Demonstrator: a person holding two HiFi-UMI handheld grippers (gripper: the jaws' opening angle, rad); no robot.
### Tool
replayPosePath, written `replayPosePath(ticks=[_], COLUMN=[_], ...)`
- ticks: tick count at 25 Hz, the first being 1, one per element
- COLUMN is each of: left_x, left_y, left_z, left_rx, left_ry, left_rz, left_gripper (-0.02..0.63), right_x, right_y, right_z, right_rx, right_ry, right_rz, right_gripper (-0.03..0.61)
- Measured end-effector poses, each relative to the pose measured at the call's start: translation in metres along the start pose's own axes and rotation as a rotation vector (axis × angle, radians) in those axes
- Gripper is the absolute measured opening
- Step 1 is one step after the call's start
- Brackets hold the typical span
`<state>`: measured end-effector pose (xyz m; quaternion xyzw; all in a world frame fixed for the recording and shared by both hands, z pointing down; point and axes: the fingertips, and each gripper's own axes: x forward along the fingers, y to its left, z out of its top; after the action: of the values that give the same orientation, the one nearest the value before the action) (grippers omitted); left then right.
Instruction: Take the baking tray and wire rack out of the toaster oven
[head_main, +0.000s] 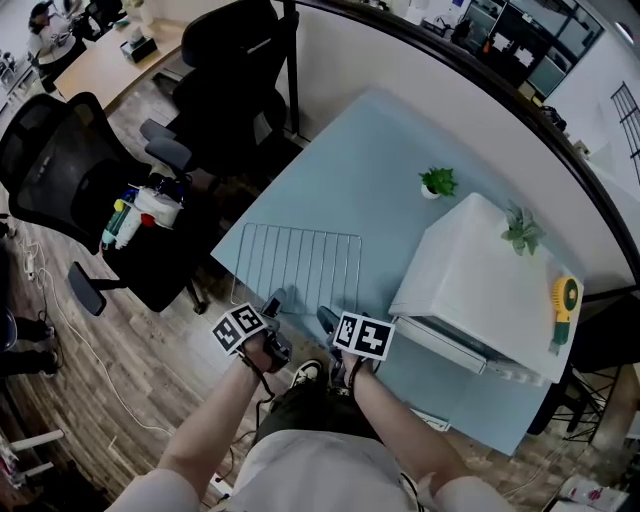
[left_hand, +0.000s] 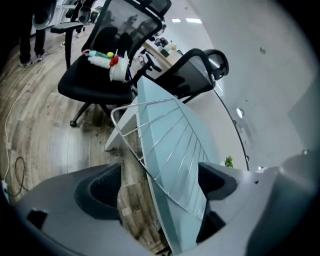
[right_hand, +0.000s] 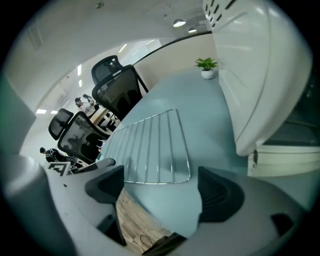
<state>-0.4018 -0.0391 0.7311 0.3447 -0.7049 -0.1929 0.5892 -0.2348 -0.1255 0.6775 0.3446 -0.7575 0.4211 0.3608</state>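
The wire rack (head_main: 300, 264) lies flat on the pale blue table (head_main: 370, 160), its left end hanging over the table's edge. To its right stands the white toaster oven (head_main: 478, 272) with its door (head_main: 452, 346) folded down. My left gripper (head_main: 272, 305) is open at the rack's near left corner, and the rack (left_hand: 167, 142) runs just ahead of its jaws, untouched. My right gripper (head_main: 327, 318) is open just short of the rack's near edge (right_hand: 156, 181), with nothing between its fingers (right_hand: 220, 192). The oven (right_hand: 250, 75) fills that view's right side. No baking tray shows in any view.
A small potted plant (head_main: 437, 183) stands on the table behind the oven, and another plant (head_main: 521, 231) sits on top of it. A yellow object (head_main: 566, 300) hangs at the oven's right. Black office chairs (head_main: 120, 215) stand left of the table, one holding bottles.
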Motion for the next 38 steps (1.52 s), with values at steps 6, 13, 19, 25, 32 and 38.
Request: replayPosePath(ticks=[6, 13, 19, 25, 32, 38], left_x=[-0.044, -0.082, -0.100, -0.116, -0.137, -0.136], left_y=[-0.031, -0.127, -0.204, -0.248, -0.273, -0.281], left_z=[-0.019, -0.049, -0.093, -0.133, -0.186, -0.212], left_rx=[0.025, 0.109, 0.218, 0.273, 0.317, 0.332], left_ry=[0.006, 0.031, 0.122, 0.199, 0.325, 0.366], left_rz=[-0.085, -0.309, -0.466, -0.562, -0.640, -0.646], left_gripper=[0.454, 0.453, 0.453, 0.453, 0.453, 0.451], right_x=[-0.056, -0.136, -0.210, -0.273, -0.327, -0.338], right_y=[0.010, -0.020, -0.070, -0.109, -0.141, -0.163], right_z=[-0.026, -0.019, -0.005, -0.012, -0.038, -0.054], right_rx=[0.201, 0.387, 0.452, 0.555, 0.742, 0.808], right_ry=[0.007, -0.141, -0.351, -0.544, -0.707, -0.764], right_rz=[0.188, 0.278, 0.291, 0.293, 0.281, 0.248], right_gripper=[0.449, 0.384, 0.283, 0.242, 0.242, 0.242])
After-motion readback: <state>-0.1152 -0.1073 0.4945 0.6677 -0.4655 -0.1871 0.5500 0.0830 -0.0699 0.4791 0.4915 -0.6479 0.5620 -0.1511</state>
